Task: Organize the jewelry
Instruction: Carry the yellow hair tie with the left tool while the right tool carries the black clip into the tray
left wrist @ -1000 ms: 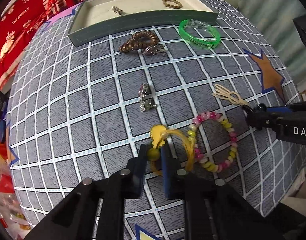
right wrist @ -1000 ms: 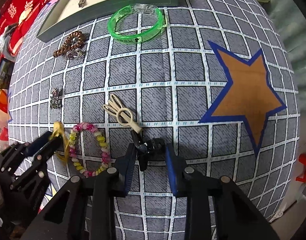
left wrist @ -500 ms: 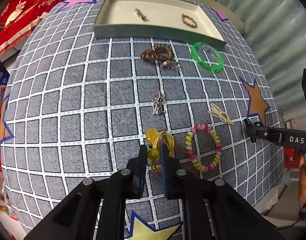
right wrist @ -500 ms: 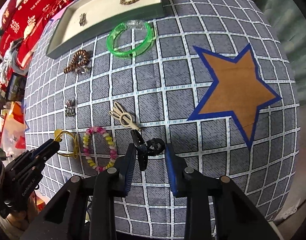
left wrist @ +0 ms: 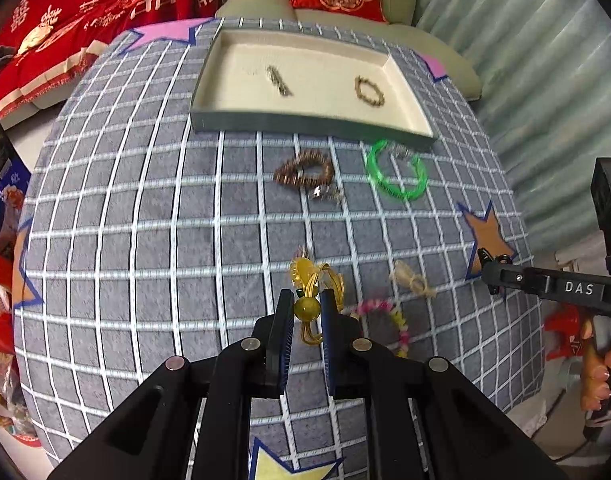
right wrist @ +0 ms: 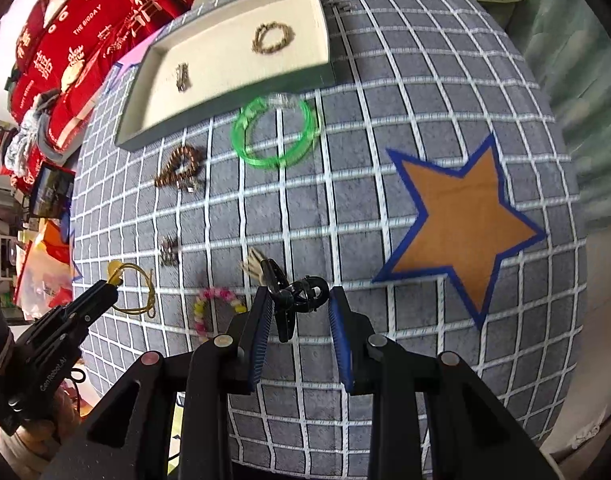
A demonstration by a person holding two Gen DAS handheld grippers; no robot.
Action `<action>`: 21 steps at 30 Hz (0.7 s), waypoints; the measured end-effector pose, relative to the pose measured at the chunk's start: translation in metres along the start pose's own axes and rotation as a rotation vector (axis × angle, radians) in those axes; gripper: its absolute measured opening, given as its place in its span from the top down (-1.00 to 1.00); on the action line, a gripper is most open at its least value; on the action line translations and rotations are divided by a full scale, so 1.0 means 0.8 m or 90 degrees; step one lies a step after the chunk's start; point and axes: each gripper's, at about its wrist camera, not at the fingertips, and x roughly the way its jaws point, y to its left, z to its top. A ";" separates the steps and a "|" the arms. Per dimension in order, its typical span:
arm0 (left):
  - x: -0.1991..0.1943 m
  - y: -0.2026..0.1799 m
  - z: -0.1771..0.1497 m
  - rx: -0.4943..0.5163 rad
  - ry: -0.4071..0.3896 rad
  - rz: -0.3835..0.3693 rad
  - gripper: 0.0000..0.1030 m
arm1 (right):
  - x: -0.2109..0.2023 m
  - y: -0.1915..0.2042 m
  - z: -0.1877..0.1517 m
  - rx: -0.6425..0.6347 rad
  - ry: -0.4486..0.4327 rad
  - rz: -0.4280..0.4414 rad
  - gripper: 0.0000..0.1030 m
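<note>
While both hand-held grippers hang above the grid-patterned counter [left wrist: 145, 216], each already carries one piece. The left hand-held gripper [left wrist: 307, 312] is clamped on the round bead of a yellow cord hair tie [left wrist: 315, 280], whose loops dangle past its fingertips. The right hand-held gripper [right wrist: 299, 304] is closed on a black hair clip [right wrist: 289, 296], with the clip's long axis running roughly along the fingers.

The cream-lined jewelry tray [left wrist: 209, 76] sits at the far edge of the counter, straight ahead of both grippers and well apart from them. It already holds a small metal hair clip [left wrist: 279, 80] and a brown braided bracelet [left wrist: 369, 90].

Just in front of the tray lie a green bangle [left wrist: 397, 172] and a brown coil hair tie [left wrist: 303, 168]. Far from the tray, beneath the grippers, lie a pink-and-yellow bead bracelet [left wrist: 385, 312] and a cream hair clip [left wrist: 411, 280]. Neither hand looks clearly nearer the tray; I judge both need a forward carry.
</note>
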 end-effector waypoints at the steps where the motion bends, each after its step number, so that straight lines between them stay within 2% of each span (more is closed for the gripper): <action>1: -0.003 -0.001 0.006 0.000 -0.005 -0.002 0.56 | -0.001 0.001 0.005 -0.002 -0.003 0.000 0.38; 10: -0.020 -0.001 0.069 -0.016 -0.054 -0.025 0.56 | -0.014 0.013 0.071 -0.034 -0.042 0.002 0.38; 21: -0.003 0.010 0.157 -0.024 -0.104 0.011 0.56 | -0.013 0.029 0.164 -0.068 -0.073 0.021 0.38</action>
